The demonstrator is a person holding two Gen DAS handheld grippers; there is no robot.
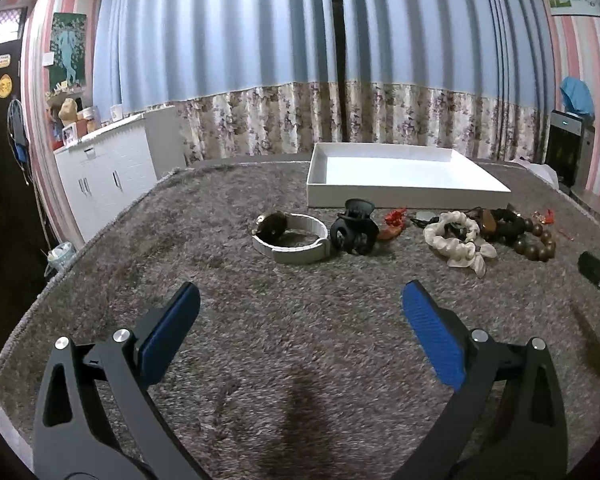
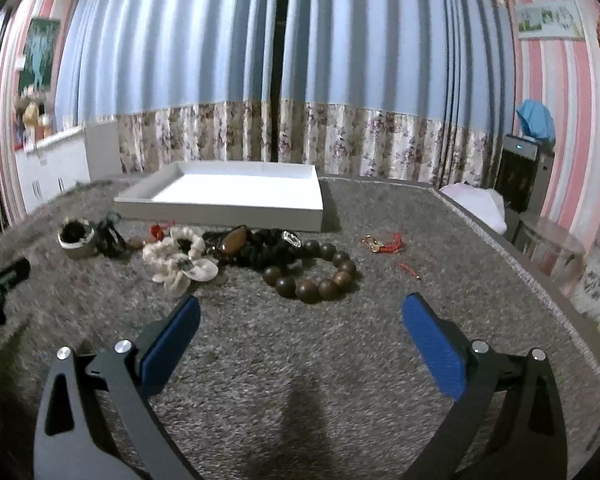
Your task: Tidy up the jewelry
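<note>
left gripper (image 1: pixel 300 300) hangs over bare grey carpet (image 1: pixel 280 360), blue pads spread wide, released, nothing between them. right gripper (image 2: pixel 300 308) the same: fingers parted, holding nothing, low over the carpet.

white tray (image 1: pixel 404 178) sits toward the far edge of the carpeted surface, shallow, nothing visible inside. jewelry lies in a loose row just in front of the tray's near wall. from the left wrist view, left to right: watch with a pale band (image 1: pixel 290 238), black claw clip (image 1: pixel 354 228) just beside it, a small red piece (image 1: pixel 394 222), cream scrunchie (image 1: pixel 458 240), then a dark tangle touching the wooden bead bracelet (image 1: pixel 536 240).

right wrist view: bead bracelet (image 2: pixel 314 274) nearest the right gripper; red cord charm (image 2: pixel 382 242) lies apart, toward the carpet's right edge.
</note>
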